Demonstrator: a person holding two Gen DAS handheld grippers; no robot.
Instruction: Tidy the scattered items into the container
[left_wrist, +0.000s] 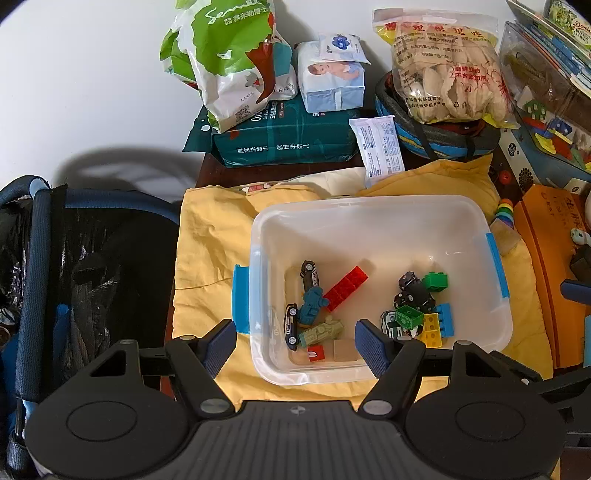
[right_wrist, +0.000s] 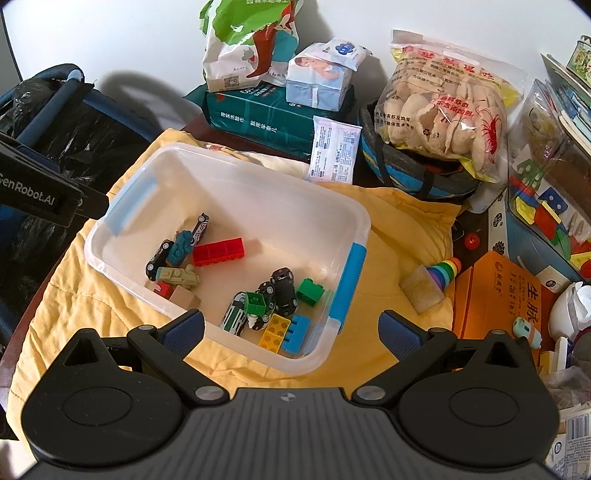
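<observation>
A clear plastic bin (left_wrist: 369, 206) (right_wrist: 236, 162) with blue latches stands on a yellow cloth (left_wrist: 210, 236) (right_wrist: 402, 229). Inside lie toy cars (left_wrist: 309, 275) (right_wrist: 283, 288), a red brick (left_wrist: 346, 287) (right_wrist: 218, 251), green, yellow and blue bricks (left_wrist: 435, 281) (right_wrist: 291, 332) and wooden blocks. A wooden block (right_wrist: 422, 291) and a rainbow stacking toy (right_wrist: 445, 271) (left_wrist: 505, 212) lie on the cloth right of the bin. My left gripper (left_wrist: 295, 345) is open and empty above the bin's near edge. My right gripper (right_wrist: 291, 332) is open and empty above the bin's near right corner.
Behind the bin stand a green-white bag (left_wrist: 229, 55), tissue packs (left_wrist: 288, 136), a cracker bag (left_wrist: 443, 70) on a blue basket (right_wrist: 406, 166). An orange box (right_wrist: 506, 299) and a clear toy case (right_wrist: 546, 184) sit right. A dark stroller (left_wrist: 74, 266) is left.
</observation>
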